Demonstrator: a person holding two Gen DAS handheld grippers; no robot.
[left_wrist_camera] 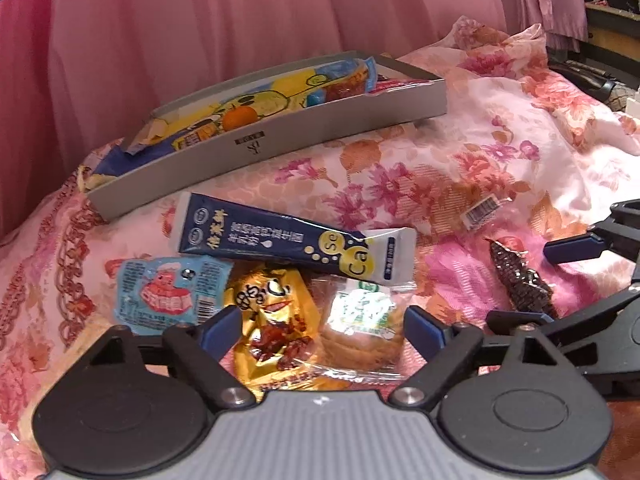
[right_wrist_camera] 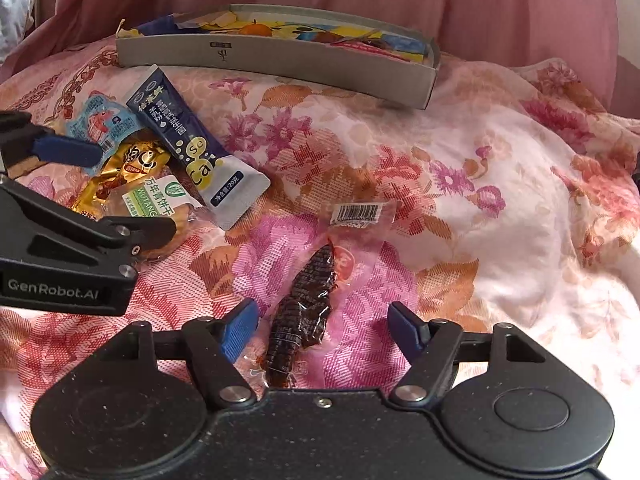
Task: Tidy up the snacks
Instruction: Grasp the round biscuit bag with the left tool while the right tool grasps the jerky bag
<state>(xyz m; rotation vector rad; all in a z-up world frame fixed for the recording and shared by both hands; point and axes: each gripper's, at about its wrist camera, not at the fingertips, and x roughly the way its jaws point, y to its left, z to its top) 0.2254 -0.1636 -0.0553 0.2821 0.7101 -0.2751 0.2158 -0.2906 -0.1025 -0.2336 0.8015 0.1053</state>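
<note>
— Judging by the grey box (right_wrist_camera: 276, 66), how much of the sorting is done?

— Part of it, it seems. Several packets are already seen inside the box, among them a yellow wrapper with an orange printed on it (left_wrist_camera: 236, 114) and a blue-and-red one (left_wrist_camera: 348, 80) at the box's far right end.

— And what is left outside it?

— Five snacks are counted on the floral bedspread (right_wrist_camera: 500, 200), all in front of the box: a dark blue sachet (left_wrist_camera: 280, 236) nearest it, then a light blue packet (left_wrist_camera: 168, 294), a gold packet (left_wrist_camera: 276, 320) and a biscuit pack (left_wrist_camera: 360, 320) bunched together, and a dark dried snack in clear wrap (right_wrist_camera: 304, 304) set apart to the right.

— Is anything being held?

— Nothing. The left gripper (left_wrist_camera: 320, 334) is held with jaws open around the gold and biscuit packs; the right gripper (right_wrist_camera: 324, 330) is spread open astride the dark snack.
</note>
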